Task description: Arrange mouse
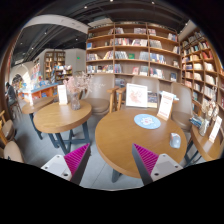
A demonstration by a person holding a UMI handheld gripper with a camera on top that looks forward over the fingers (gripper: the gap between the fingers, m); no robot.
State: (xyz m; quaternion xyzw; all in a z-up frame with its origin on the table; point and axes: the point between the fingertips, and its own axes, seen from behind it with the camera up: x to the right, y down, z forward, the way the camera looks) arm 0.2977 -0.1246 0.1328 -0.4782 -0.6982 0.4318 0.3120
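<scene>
The gripper (108,160) is held high above the floor with its fingers spread wide and nothing between them; the magenta pads (76,157) face each other across an empty gap. Ahead of the fingers stands a round wooden tabletop (125,140) carrying a blue disc (147,121) near its centre and, close to its far right rim, a small grey object that is probably the mouse (176,140), though it is too small to confirm. White sign cards (137,95) stand upright along the far rim. The mouse is judged light, rigid and smooth-shelled, so it may slip under a shallow pinch; take hold across its two long sides, near the middle of the body, with the fingers low against the tabletop. The mouse lies near the rim, so a sideways nudge could push it off. The middle of the tabletop offers open room for setting it down. A second round tabletop (58,115) stands to the left, well apart, with chairs (10,150) beside it; the approach path between the two is open floor.
</scene>
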